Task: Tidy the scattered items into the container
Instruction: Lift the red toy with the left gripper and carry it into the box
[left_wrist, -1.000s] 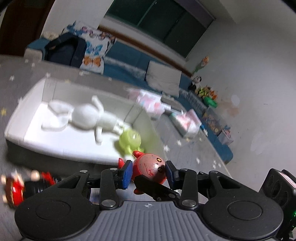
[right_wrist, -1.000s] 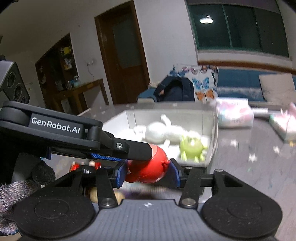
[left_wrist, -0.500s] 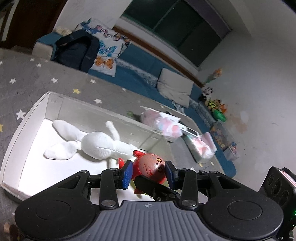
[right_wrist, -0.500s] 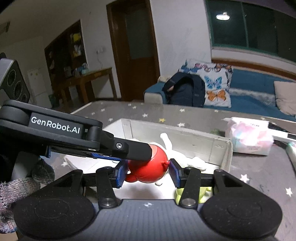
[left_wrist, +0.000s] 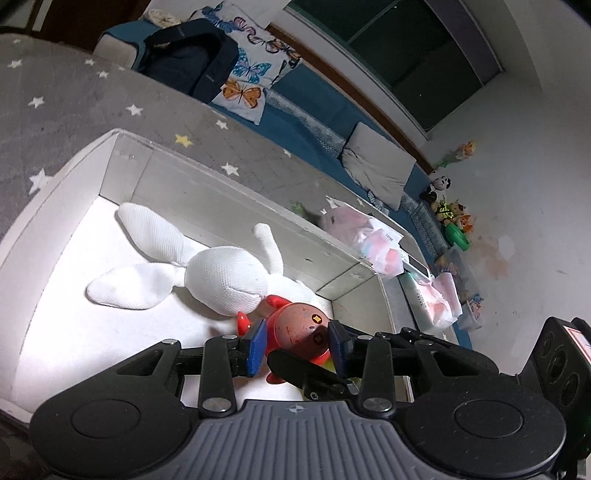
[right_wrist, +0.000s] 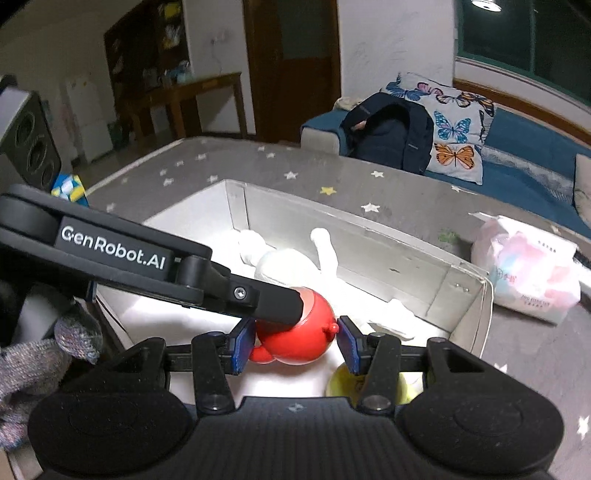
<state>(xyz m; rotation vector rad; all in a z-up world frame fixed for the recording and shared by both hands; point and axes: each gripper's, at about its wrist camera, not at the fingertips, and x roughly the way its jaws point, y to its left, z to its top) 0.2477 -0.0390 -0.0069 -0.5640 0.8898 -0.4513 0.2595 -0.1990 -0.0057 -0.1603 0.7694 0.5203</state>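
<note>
In the left wrist view, the left gripper (left_wrist: 297, 346) has its blue pads closed against the red toy figure (left_wrist: 298, 329), held over the white box (left_wrist: 236, 206), which contains a white plush rabbit (left_wrist: 207, 271). In the right wrist view, the right gripper (right_wrist: 295, 345) also pinches the red toy figure (right_wrist: 297, 338) from its side, above the box (right_wrist: 369, 254); the rabbit (right_wrist: 291, 262) and a yellow-green toy (right_wrist: 343, 380) lie inside, with a pink tissue pack (right_wrist: 524, 269) just outside.

Each wrist view looks forward and down, close over its hand-held gripper; both share the white box (left_wrist: 236, 192) (right_wrist: 369, 236) just ahead and the sofa (left_wrist: 325, 107) (right_wrist: 524, 147) beyond.
</note>
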